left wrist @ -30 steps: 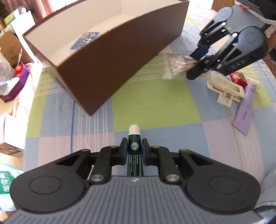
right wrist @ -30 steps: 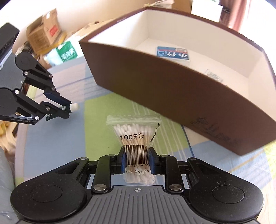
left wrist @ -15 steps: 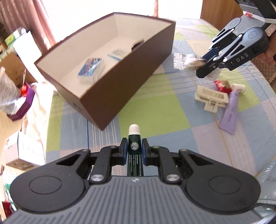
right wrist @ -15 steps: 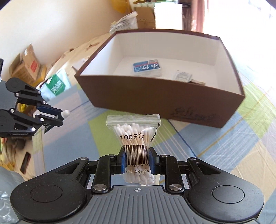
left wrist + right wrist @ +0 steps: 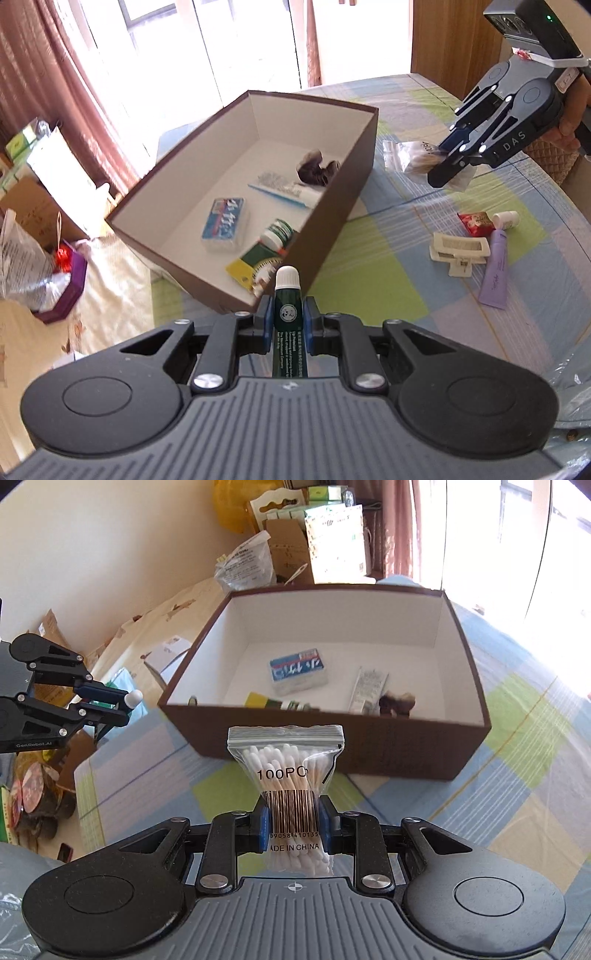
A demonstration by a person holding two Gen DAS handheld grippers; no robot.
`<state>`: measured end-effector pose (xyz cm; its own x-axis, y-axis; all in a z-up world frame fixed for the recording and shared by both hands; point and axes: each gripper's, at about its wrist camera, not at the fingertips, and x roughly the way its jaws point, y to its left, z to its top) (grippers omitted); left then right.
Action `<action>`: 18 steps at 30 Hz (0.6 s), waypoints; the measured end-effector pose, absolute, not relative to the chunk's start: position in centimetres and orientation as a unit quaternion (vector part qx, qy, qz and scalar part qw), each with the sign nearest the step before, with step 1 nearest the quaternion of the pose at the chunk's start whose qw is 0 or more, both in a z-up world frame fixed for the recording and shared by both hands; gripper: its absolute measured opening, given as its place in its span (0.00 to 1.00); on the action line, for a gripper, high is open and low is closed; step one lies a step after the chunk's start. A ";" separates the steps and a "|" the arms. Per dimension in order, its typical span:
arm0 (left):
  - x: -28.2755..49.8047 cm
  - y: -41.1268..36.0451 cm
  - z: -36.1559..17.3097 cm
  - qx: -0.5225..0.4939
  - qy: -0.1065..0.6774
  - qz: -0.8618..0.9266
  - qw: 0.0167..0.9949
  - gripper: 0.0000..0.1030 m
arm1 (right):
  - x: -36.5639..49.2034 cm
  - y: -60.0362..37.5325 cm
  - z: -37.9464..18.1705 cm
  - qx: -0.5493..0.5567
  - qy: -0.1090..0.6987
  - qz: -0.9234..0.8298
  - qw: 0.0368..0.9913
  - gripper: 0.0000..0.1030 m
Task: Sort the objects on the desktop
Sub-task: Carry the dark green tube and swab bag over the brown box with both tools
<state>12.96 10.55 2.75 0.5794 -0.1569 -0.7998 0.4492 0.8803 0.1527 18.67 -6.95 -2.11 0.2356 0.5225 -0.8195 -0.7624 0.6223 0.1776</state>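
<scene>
My right tongs pinch a clear zip bag of cotton swabs across its barcode, printed "100PC" and "MADE IN CHINA", held in the air before the brown cardboard box with white lining. My left tongs clamp a dark green tube with a white cap; its small print is too fine to read. A lilac tube lies on the checked cloth.
</scene>
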 end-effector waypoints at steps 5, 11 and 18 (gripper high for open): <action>16.2 11.1 4.1 0.201 0.404 -0.191 0.872 0.12 | 20.5 -5.7 -0.4 -0.128 0.445 0.405 0.788 0.28; 21.0 11.4 4.7 0.227 0.383 -0.203 0.872 0.12 | 23.6 -4.0 0.8 -0.115 0.436 0.391 0.802 0.28; 26.7 11.5 4.2 0.233 0.376 -0.218 0.870 0.12 | 27.6 -2.4 0.0 -0.098 0.448 0.366 0.810 0.28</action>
